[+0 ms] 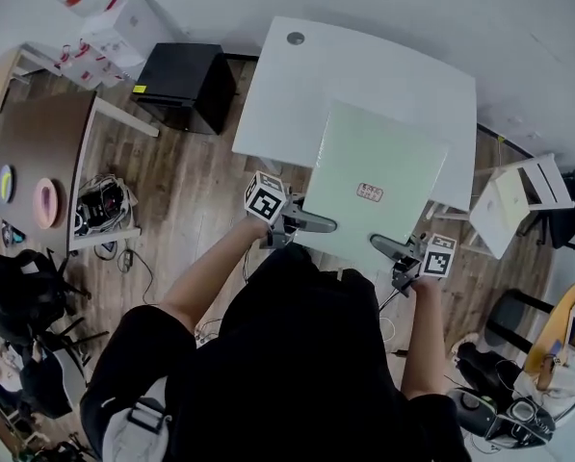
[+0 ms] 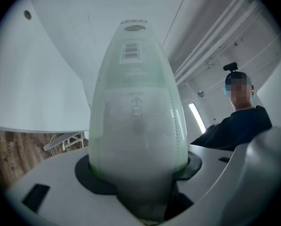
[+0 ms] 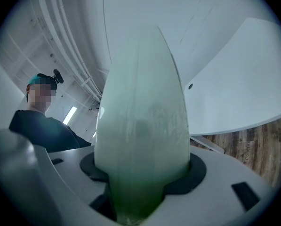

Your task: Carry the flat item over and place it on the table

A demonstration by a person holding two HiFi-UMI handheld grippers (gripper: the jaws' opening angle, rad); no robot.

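The left gripper [image 1: 313, 224] has its jaws closed on the near edge of the flat item [image 1: 374, 186], pressing on both its faces. The jaws stand fairly wide because the pack is thick and soft. The right gripper [image 1: 387, 247] is clamped the same way further along that near edge.

In the left gripper view, the left gripper [image 2: 141, 194] holds the flat item [image 2: 138, 121], a pale green pad in clear wrapping with a barcode [image 2: 131, 52] near its far end. In the right gripper view, the right gripper [image 3: 140, 199] holds the flat item [image 3: 142, 126] with its plain green side showing.

From the head view the item is square and pale mint, with a small pinkish label [image 1: 370, 192] near its middle. It lies over the near edge of a white table [image 1: 364, 65]. Whether it touches the tabletop cannot be told. A round grey grommet [image 1: 296, 38] sits near the table's far left corner.

The floor [image 1: 191, 191] is brown wood planks. A black cabinet [image 1: 186, 85] stands just beside the table's left edge. Further left is a brown table [image 1: 41, 138] with a pink ring [image 1: 45, 202] on it and a tangle of cables [image 1: 102, 203] at its foot. White boxes [image 1: 99, 37] with red marks stand beyond it; their contents do not show. A white chair [image 1: 528, 189] is to the right of the white table.
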